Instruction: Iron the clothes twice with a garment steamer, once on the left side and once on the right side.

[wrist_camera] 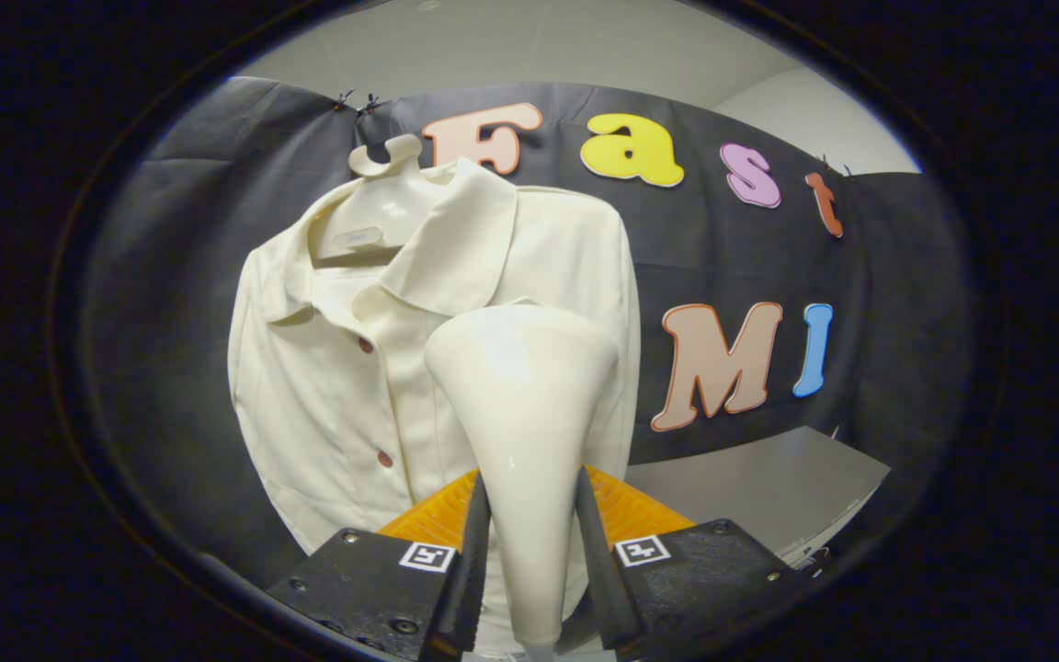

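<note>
Gripper [529,561] clamped on steamer [522,405], its head against shirt [336,368].

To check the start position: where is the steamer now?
In the gripper view, the steamer is clamped between the tongs, its wide head raised in front of the cream shirt, which hangs on a hanger.

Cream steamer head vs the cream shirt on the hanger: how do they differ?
The glossy cream funnel-shaped steamer head is hard and smooth; the cream collared shirt is soft, matte cloth with reddish buttons. The steamer head sits between the fingers of the gripper, which press its narrow neck from both sides; the shirt hangs beyond it on a pale hanger. The head covers part of the shirt's front. Both are nearly the same cream colour.
</note>
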Action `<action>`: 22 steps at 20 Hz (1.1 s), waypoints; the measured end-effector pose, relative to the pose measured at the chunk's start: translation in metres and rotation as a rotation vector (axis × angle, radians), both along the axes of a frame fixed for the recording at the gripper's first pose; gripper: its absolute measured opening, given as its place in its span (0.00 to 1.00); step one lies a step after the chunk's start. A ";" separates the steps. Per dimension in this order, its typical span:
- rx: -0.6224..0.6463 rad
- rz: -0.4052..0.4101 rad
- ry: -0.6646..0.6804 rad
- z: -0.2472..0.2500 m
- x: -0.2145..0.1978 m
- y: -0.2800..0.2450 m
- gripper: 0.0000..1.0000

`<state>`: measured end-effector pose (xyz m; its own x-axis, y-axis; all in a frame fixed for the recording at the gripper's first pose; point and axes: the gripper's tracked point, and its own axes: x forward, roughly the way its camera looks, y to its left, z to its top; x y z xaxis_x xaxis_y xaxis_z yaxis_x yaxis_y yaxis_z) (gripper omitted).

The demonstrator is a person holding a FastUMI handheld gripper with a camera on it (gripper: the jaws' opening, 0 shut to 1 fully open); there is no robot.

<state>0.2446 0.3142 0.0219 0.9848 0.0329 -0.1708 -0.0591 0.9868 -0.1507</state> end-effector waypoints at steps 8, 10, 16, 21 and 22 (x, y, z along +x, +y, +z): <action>-0.011 -0.041 0.107 -0.097 0.005 -0.023 0.49; -0.009 -0.045 0.140 -0.122 0.006 -0.029 0.49; -0.027 -0.054 0.227 -0.181 0.007 -0.046 0.50; -0.032 -0.060 0.297 -0.232 0.002 -0.064 0.50; -0.038 -0.058 0.314 -0.242 0.001 -0.067 0.50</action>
<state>0.2456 0.2475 -0.2201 0.8838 -0.0345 -0.4667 -0.0520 0.9839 -0.1711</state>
